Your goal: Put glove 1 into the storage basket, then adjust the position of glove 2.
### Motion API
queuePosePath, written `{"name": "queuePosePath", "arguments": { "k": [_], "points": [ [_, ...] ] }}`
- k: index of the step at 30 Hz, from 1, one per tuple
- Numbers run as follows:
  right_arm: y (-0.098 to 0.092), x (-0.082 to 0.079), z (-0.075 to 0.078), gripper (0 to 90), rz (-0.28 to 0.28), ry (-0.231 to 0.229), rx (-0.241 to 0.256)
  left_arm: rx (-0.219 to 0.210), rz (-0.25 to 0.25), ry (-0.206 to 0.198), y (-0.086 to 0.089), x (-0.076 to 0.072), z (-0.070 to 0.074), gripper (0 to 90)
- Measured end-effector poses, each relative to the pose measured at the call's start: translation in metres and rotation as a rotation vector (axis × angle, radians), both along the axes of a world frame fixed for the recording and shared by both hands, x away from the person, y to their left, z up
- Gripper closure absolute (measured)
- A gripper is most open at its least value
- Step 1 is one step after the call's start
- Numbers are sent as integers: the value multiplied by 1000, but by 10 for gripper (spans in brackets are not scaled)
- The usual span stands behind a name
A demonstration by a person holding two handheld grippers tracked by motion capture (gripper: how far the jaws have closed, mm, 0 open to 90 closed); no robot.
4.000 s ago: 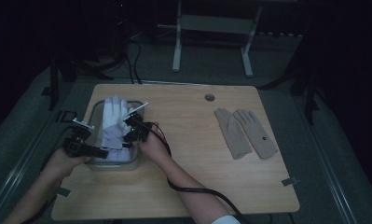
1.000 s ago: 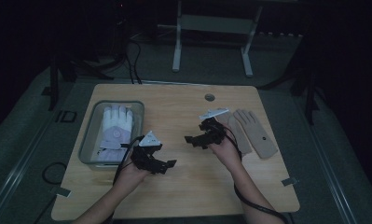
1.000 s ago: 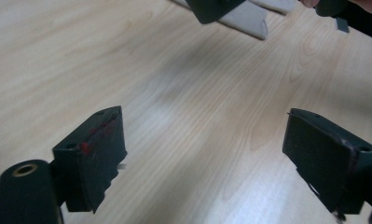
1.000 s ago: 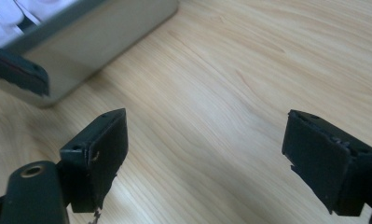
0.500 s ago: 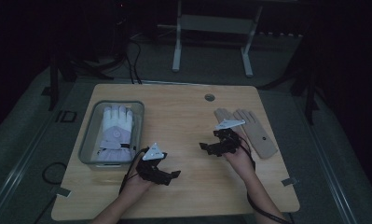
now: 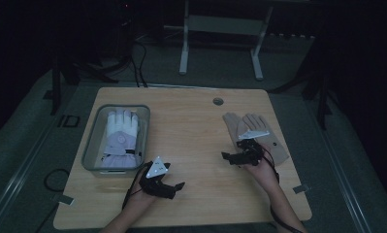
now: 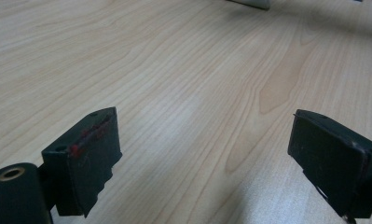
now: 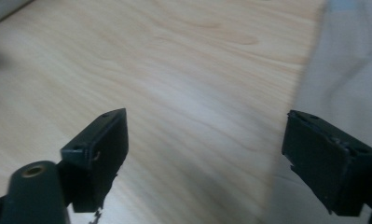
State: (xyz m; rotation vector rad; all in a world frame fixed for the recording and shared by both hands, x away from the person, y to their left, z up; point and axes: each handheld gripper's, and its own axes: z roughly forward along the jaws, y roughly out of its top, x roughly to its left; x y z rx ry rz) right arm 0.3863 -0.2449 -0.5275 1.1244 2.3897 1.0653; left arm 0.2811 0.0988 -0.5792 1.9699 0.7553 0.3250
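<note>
The beige gloves (image 6: 255, 133) are lying flat on the right side of the wooden table (image 6: 191, 126), fingers pointing away from me, side by side and touching. I am holding my right gripper (image 6: 232, 158) just beside their near left edge, its grey plate sitting over the cuff end of the left one as seen from above. Its jaws are standing wide apart with nothing between them; in the right gripper view one jaw is hanging over bare wood and the other over the pale fabric of the gloves (image 8: 347, 70).

My left gripper (image 6: 174, 188) is hovering near the front edge of the table, well apart from the gloves, and its jaws are also spread wide and gripping nothing. In the left gripper view (image 7: 202, 154) they are framing only wood grain.

Further left, the grey bin (image 6: 91, 145) is sitting on the table, and a white glove (image 6: 121, 131) is lying inside it, fingers pointing away from me.
</note>
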Motion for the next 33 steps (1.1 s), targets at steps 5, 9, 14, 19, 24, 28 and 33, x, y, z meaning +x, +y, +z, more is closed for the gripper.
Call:
{"name": "queuePosePath", "arguments": {
  "k": [5, 9, 14, 19, 24, 28, 33],
  "points": [
    [-18, 9, 9, 239, -48, 8, 25, -20, 3, 5, 2, 1, 1, 93],
    [-27, 19, 15, 306, -49, -14, 5, -13, -7, -2, 1, 0, 1, 92],
    [-37, 33, 23, 315, -84, -48, -12, -21, -11, -11, 2, -2, 1, 91],
    [-41, 52, 25, 370, -110, -39, -66, -38, -15, -4, 4, -1, 0, 91],
    [-48, 71, 21, 423, -150, -18, -82, -35, -21, -7, 3, -2, -1, 90],
    [-46, 82, 10, 422, -136, 21, -93, -39, -25, -7, 3, -2, -1, 90],
    [-42, 87, -11, 488, -125, 38, -136, -37, -22, -6, 3, -3, -2, 90]
  ]
}}
